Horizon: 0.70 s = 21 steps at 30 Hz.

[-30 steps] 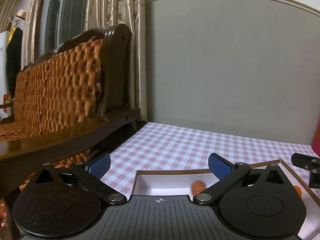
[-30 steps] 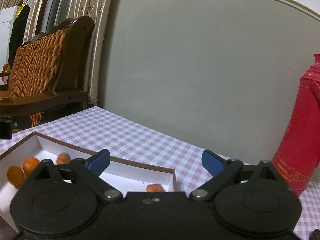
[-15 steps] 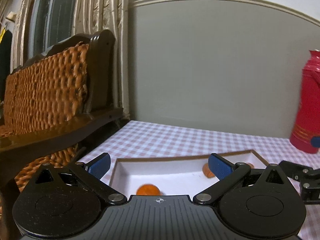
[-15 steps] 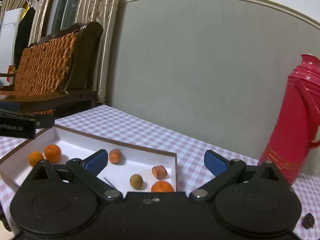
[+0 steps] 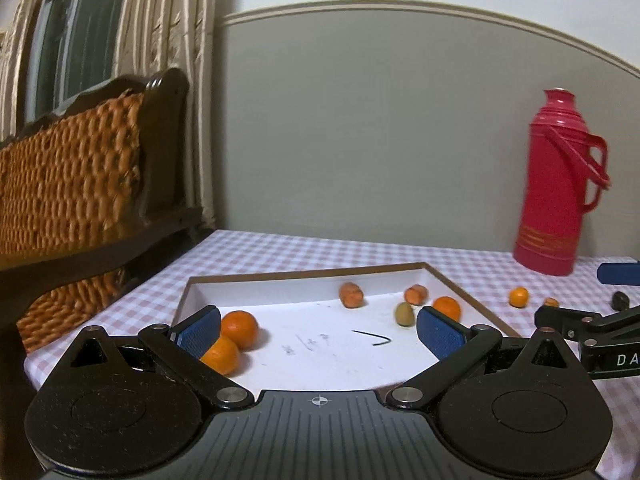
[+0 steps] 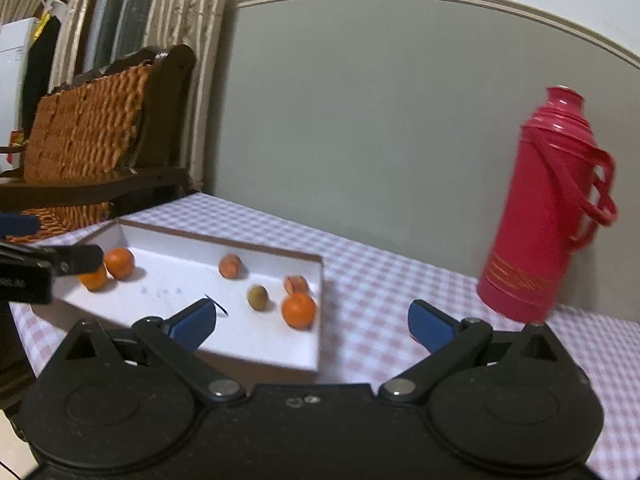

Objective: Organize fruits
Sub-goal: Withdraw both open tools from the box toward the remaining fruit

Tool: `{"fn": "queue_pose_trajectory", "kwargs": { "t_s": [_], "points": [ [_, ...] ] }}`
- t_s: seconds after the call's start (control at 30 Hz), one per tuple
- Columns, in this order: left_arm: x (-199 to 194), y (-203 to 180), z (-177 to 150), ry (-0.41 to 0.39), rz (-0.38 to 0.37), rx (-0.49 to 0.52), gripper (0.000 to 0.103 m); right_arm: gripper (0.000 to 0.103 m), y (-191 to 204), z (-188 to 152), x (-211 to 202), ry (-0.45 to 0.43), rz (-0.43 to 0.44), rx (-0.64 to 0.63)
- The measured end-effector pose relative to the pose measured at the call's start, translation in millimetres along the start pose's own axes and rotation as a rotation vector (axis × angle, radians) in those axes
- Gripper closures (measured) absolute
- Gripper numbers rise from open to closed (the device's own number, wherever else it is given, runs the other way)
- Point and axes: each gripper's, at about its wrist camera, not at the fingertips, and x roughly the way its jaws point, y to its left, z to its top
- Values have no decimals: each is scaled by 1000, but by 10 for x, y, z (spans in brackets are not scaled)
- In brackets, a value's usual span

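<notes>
Holding my left gripper [image 5: 318, 330] low over the near edge of the white tray [image 5: 308, 276], I have its blue pads spread wide with nothing between them. In the lower centre of the left wrist view the tray floor shows between the fingers. Two oranges [image 5: 239, 329] lie touching each other just beside the left pad, at the tray's near left corner. Toward the far right corner lie a reddish-orange fruit [image 5: 351, 294], a second reddish piece [image 5: 416, 294], a small green fruit [image 5: 404, 313] and another orange [image 5: 447, 307], this last just above my right pad in the frame.

My right gripper [image 6: 312, 322] is likewise spread wide and holds nothing. In its view it hangs at lower centre, its left pad over the tray's near right part and its right pad over the checked tablecloth [image 6: 384, 280].

Outside the tray, at the right of the left wrist view, a small orange [image 5: 519, 296] sits on the cloth, with a smaller orange bit [image 5: 551, 302] and a dark object [image 5: 619, 299] beyond it; what those two are I cannot tell.

A red thermos [image 5: 556, 184] stands upright on the cloth at the right, against the grey wall. A wicker-backed wooden chair [image 5: 80, 176] fills the left.
</notes>
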Motion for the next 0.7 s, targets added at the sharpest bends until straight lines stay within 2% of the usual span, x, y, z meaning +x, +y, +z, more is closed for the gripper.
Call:
{"fn": "queue_pose_trajectory", "kwargs": {
  "t_s": [0.3, 0.7],
  "points": [
    [-170, -273, 5, -23, -48, 52, 0, 6, -197, -206, -363, 7, -93, 5],
    [-179, -729, -6, -28, -142, 103, 0, 6, -590, -458, -642, 39, -209, 27]
  ]
}}
